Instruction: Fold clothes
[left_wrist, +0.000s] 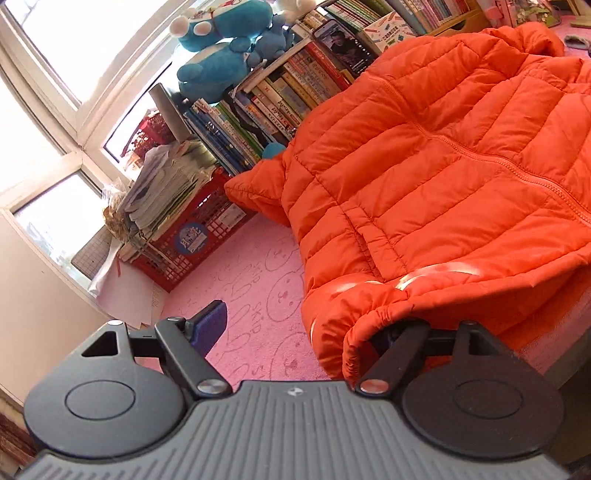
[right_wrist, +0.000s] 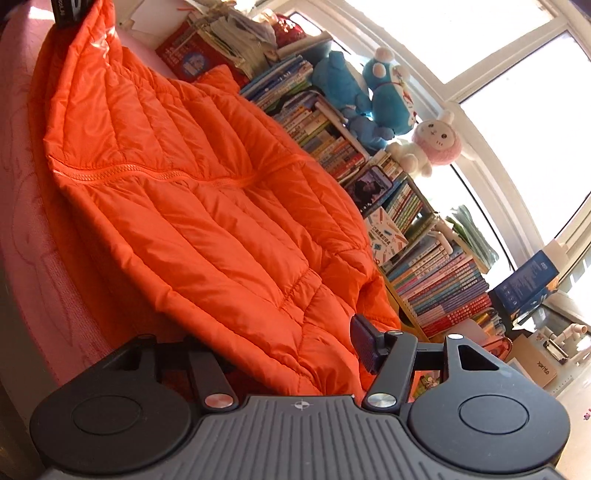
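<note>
I'm looking at an orange quilted puffer jacket (left_wrist: 443, 155) lying spread out, zip side up, on a pink patterned bed cover (left_wrist: 251, 295). It's zipped shut as far as I can see. One sleeve (left_wrist: 255, 184) is sticking out toward the red plastic crate (left_wrist: 192, 236) w/ stacked papers, and rows of books (left_wrist: 266, 99) are sitting right behind.

Left gripper (left_wrist: 314, 332) is standing wide apart: one blue pad (left_wrist: 210, 325) is over bare cover, the other finger is hidden under the elasticated hem corner (left_wrist: 369, 325), so the cloth is lying across that finger, not pinched. Probably I'm sliding under the edge to get both layers before closing.

Right gripper (right_wrist: 288, 354) is also spread: its blue pad (right_wrist: 365, 347) is showing at the jacket's near edge (right_wrist: 314, 362), the other finger is under the fabric, tip out of sight. Fabric is draped between the fingers, no squeeze yet as far as I can tell. In the right wrist view the left gripper's body is showing at the far corner (right_wrist: 74, 14).

So both are sitting at opposite ends of the jacket's near side, prob. so a lift keeps the edge level. Whether any fold is in already, I can't say; body looks flat, single spread.
</note>
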